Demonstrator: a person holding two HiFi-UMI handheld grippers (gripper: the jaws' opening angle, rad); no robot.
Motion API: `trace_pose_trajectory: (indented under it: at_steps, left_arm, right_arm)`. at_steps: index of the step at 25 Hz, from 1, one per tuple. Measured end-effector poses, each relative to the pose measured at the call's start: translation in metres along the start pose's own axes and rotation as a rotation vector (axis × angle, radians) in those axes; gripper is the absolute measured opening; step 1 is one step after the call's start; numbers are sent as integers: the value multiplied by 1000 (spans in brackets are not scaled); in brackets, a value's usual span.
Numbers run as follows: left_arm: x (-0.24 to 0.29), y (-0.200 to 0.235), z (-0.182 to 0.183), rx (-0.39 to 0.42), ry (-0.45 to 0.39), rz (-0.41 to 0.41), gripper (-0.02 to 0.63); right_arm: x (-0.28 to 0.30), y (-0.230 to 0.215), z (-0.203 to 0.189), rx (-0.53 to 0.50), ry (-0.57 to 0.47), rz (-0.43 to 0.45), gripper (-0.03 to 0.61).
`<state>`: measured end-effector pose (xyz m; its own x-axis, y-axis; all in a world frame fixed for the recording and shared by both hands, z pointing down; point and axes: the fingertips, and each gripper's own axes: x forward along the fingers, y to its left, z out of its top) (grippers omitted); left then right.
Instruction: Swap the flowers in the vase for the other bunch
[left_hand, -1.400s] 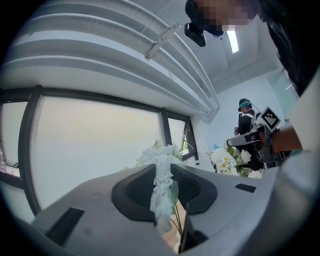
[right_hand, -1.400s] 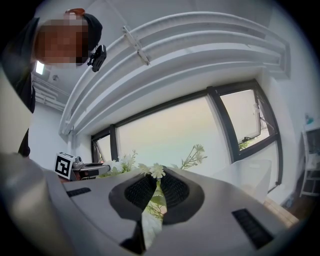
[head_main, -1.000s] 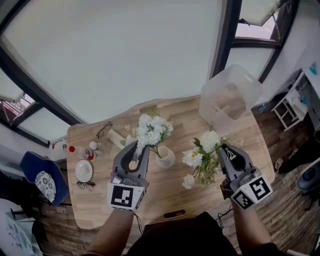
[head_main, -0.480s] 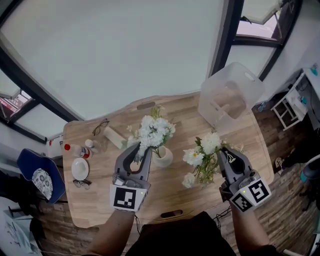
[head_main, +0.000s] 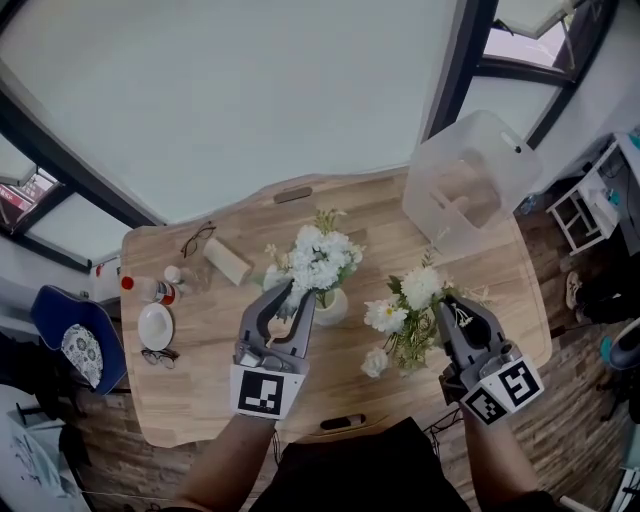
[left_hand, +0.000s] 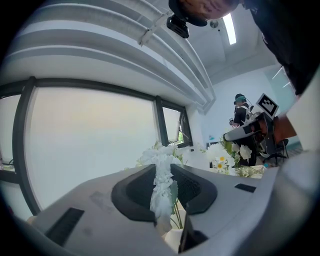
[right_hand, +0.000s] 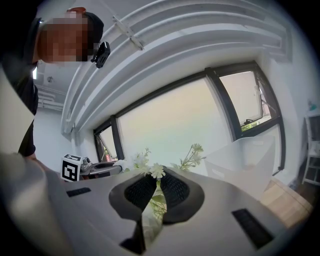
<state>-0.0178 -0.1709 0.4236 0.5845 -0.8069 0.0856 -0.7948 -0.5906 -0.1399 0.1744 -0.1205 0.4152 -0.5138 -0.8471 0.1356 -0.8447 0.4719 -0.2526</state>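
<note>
Swap looked maybe half done. The left hand-held gripper (head_main: 290, 296) was clamped on a sprig of the white bunch (head_main: 318, 258), whose stems sat in the vase (head_main: 332, 308) on the bench (head_main: 200, 400). The right hand-held gripper (head_main: 446, 302) was pinched shut on the daisy bunch (head_main: 405, 322) nearby. Only the gripper views showed those pinches, and only the head view showed the layout.

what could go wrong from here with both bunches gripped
1. The left gripper is clamped on the white bunch, whose stems seem still in the vase; a sideways pull could tip it.
2. The right gripper pinches the other bunch by thin stems, so it may slip or sag.
</note>
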Motion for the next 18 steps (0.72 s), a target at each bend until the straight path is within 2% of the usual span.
trace_pose_trajectory:
  at_steps: [7, 18]
  left_arm:
    - [3, -1, -13, -14, 10, 9, 86]
    - [6, -6, -45, -95, 48, 36, 86]
  right_arm:
    - [3, -2, -17, 20, 40, 8, 43]
    - [15, -7, -26, 34, 66, 20, 44]
